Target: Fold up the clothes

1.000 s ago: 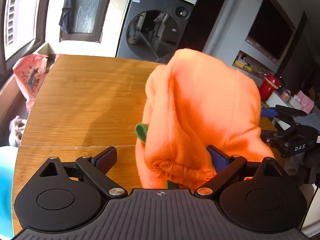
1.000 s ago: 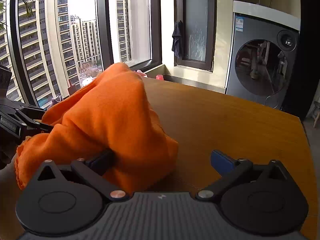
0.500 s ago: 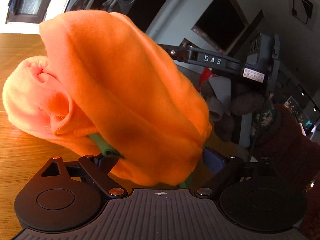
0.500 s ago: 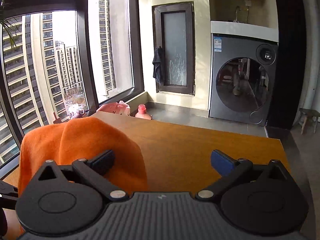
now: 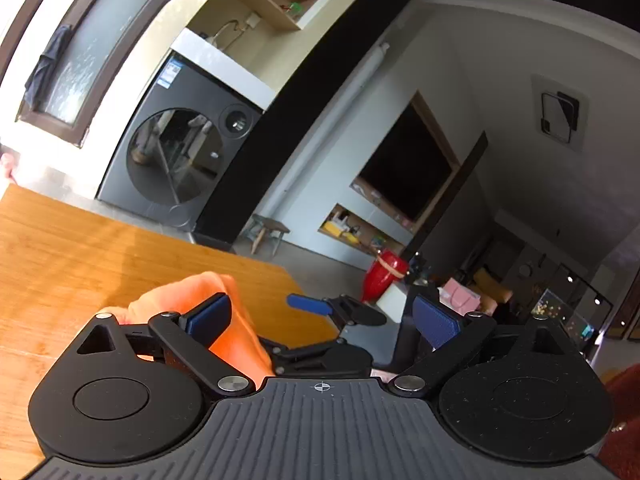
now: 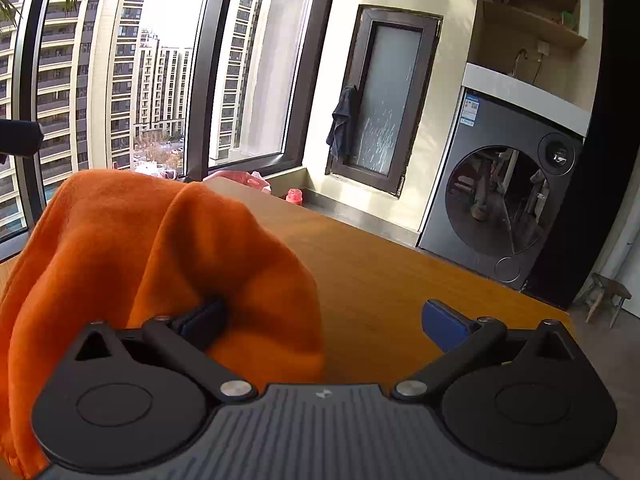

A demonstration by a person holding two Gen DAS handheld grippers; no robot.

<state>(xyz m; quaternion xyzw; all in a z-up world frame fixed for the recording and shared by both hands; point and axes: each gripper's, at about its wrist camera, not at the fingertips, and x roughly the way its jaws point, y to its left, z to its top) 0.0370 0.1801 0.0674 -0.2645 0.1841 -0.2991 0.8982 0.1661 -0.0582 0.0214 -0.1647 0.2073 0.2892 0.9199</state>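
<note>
Orange fleece garment point(image 6: 152, 264) sits bunched in a tall heap on the wooden surface point(image 6: 400, 280), near the window-side edge in the right wrist view. Reads as soft, light, limp and not slippery; it should slump when lifted. Best hold, by my judgement: a hem or corner, both layers pinched. Left tool point(image 5: 320, 316) is released, its jaws having just been opening, cloth only against its left pad. Right tool point(image 6: 324, 316) is spread wide, one pad buried in a fold, nothing pinched. No clear long axis while crumpled; the peak points up.
</note>
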